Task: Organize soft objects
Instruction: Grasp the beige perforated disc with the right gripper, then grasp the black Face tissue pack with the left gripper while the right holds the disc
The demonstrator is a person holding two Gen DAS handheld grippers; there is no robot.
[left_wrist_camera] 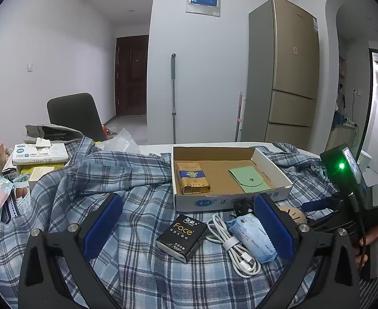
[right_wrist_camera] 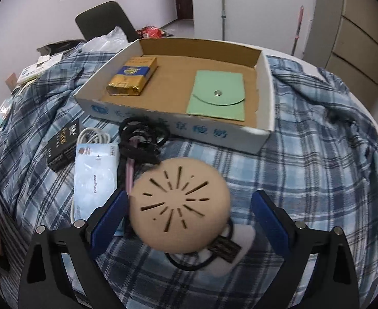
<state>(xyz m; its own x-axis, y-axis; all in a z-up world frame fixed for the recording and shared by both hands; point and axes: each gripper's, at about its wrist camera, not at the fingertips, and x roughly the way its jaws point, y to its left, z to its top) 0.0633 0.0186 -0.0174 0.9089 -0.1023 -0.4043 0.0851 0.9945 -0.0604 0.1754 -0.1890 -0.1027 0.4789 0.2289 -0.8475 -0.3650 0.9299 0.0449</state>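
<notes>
A shallow cardboard box (left_wrist_camera: 230, 200) (right_wrist_camera: 265, 95) sits on a blue plaid cloth (left_wrist_camera: 137, 270) (right_wrist_camera: 317, 167). It holds a gold-and-blue packet (left_wrist_camera: 192, 178) (right_wrist_camera: 132, 77) and a green snap pouch (left_wrist_camera: 249, 180) (right_wrist_camera: 218, 95). In front lie a black "Face" tissue pack (left_wrist_camera: 181, 237) (right_wrist_camera: 62, 145), a white cable (left_wrist_camera: 236, 247), a light-blue wipes pack (left_wrist_camera: 253, 239) (right_wrist_camera: 95, 177) and black hair ties (right_wrist_camera: 142, 139). A tan bun-shaped soft toy (right_wrist_camera: 180, 206) (left_wrist_camera: 293, 213) lies between the open fingers of my right gripper (right_wrist_camera: 189, 221), blurred. My left gripper (left_wrist_camera: 189, 229) is open above the tissue pack and cable.
Clutter of tissue boxes and snack packs (left_wrist_camera: 34, 159) fills the table's left end. A dark chair (left_wrist_camera: 73, 114), a mop (left_wrist_camera: 173, 97) and a fridge (left_wrist_camera: 286, 77) stand beyond. The right gripper body with a green light (left_wrist_camera: 348, 180) is at right. A white tagged item (right_wrist_camera: 230, 252) lies under the toy.
</notes>
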